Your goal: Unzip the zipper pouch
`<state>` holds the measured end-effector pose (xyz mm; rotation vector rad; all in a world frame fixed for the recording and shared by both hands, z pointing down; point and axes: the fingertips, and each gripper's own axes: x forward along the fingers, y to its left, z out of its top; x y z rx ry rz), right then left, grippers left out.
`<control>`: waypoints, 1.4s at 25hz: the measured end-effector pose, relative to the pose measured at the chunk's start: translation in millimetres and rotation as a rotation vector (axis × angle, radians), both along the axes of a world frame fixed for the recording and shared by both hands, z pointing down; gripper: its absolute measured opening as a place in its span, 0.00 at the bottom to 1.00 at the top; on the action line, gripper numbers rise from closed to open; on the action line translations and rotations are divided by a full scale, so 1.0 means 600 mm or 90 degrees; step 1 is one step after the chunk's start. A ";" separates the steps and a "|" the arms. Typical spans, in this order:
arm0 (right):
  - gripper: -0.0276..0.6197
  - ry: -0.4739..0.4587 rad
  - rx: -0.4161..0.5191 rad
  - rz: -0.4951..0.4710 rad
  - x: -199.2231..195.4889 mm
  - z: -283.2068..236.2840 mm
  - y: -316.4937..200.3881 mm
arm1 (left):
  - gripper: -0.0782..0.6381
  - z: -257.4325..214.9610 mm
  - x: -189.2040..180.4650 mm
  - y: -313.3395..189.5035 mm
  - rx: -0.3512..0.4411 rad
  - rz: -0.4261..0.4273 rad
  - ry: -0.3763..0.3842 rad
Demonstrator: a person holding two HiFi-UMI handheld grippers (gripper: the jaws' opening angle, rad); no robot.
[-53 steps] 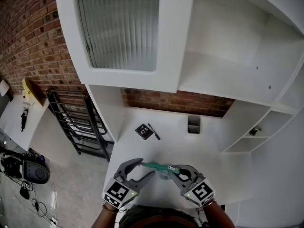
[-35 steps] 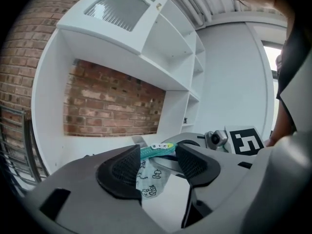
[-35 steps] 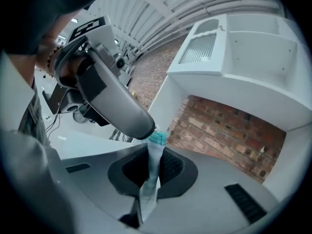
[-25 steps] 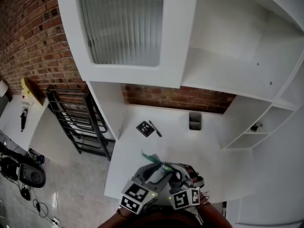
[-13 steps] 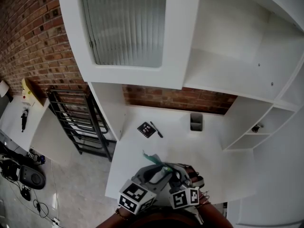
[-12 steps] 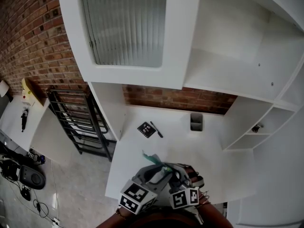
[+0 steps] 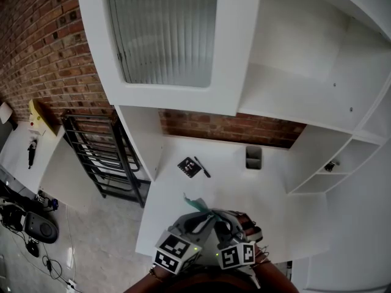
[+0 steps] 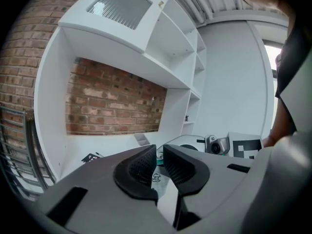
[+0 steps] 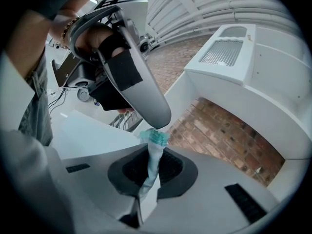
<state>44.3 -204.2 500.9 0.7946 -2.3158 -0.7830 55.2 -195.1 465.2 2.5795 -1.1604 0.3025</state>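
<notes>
The zipper pouch [image 7: 195, 203] is pale and see-through with a teal zipper edge. It sticks up between the two grippers over the white table [image 7: 177, 185]. In the right gripper view my right gripper [image 9: 155, 149] is shut on the pouch [image 9: 151, 167], whose fabric runs up between the pads. The left gripper [image 7: 204, 217] sits close beside the right gripper [image 7: 223, 221]. Its jaws have just been closing. Its tip meets the teal zipper end [image 9: 156, 137], and in the left gripper view the left gripper [image 8: 160, 151] shows only a thin slit with the teal bit [image 8: 159, 156] at its tips.
A black card [image 7: 189, 166] and a pen [image 7: 202, 167] lie further back on the table, and a grey cup [image 7: 253, 157] stands by the brick wall. White shelves rise behind and to the right. A dark metal rack [image 7: 101, 163] stands on the left.
Two seconds ago the grippers were apart, with the left one open. Now they sit side by side and the left jaws have closed. Over the last second both hands have barely shifted.
</notes>
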 end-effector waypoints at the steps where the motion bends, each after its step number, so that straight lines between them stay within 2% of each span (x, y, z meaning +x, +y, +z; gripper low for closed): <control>1: 0.05 0.001 0.000 0.000 0.000 0.000 0.001 | 0.16 -0.001 -0.001 0.001 -0.003 -0.002 0.004; 3: 0.05 0.003 0.001 0.001 0.001 0.001 0.002 | 0.13 -0.001 -0.004 0.001 -0.010 -0.006 0.012; 7: 0.05 0.009 0.007 0.001 0.000 0.002 0.007 | 0.12 -0.002 -0.005 0.004 -0.011 -0.001 0.018; 11: 0.05 0.002 0.012 0.006 0.002 -0.003 0.009 | 0.12 -0.001 -0.009 0.007 -0.041 -0.004 0.047; 18: 0.05 0.013 0.016 0.001 0.001 0.001 0.015 | 0.12 0.005 -0.013 0.009 -0.054 0.003 0.047; 25: 0.07 -0.017 -0.044 -0.025 -0.004 0.009 0.025 | 0.12 0.006 -0.005 0.011 -0.034 0.025 0.011; 33: 0.24 -0.088 -0.186 -0.044 -0.004 0.015 0.035 | 0.12 0.006 0.001 0.012 -0.014 0.041 -0.037; 35: 0.26 -0.103 -0.206 -0.043 -0.004 0.009 0.034 | 0.12 0.011 0.003 0.013 -0.015 0.047 -0.049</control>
